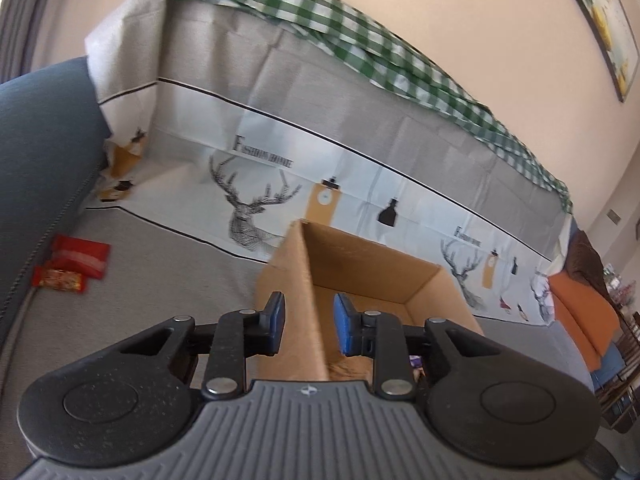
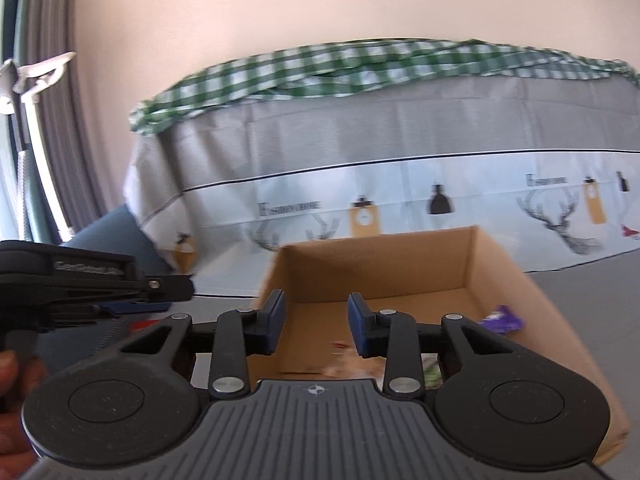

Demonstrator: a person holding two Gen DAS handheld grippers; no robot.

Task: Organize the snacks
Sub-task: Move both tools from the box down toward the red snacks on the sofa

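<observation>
An open cardboard box (image 1: 360,276) stands on the grey sofa seat, also in the right wrist view (image 2: 384,272). My left gripper (image 1: 309,324) is open and empty, its jaws straddling the box's near left wall. My right gripper (image 2: 316,328) is open and empty over the box's near edge. Inside the box lie a purple snack packet (image 2: 502,320) and other wrappers, partly hidden by the fingers. Two red snack packets (image 1: 76,266) lie on the seat at the far left, by the blue cushion. The left gripper also shows from the side in the right wrist view (image 2: 132,306).
A grey sofa cover (image 1: 360,152) printed with deer and lamps drapes the backrest, with a green checked cloth (image 1: 360,36) on top. A blue cushion (image 1: 36,152) sits left. An orange cushion (image 1: 580,308) sits far right. A framed picture (image 1: 600,20) hangs on the wall.
</observation>
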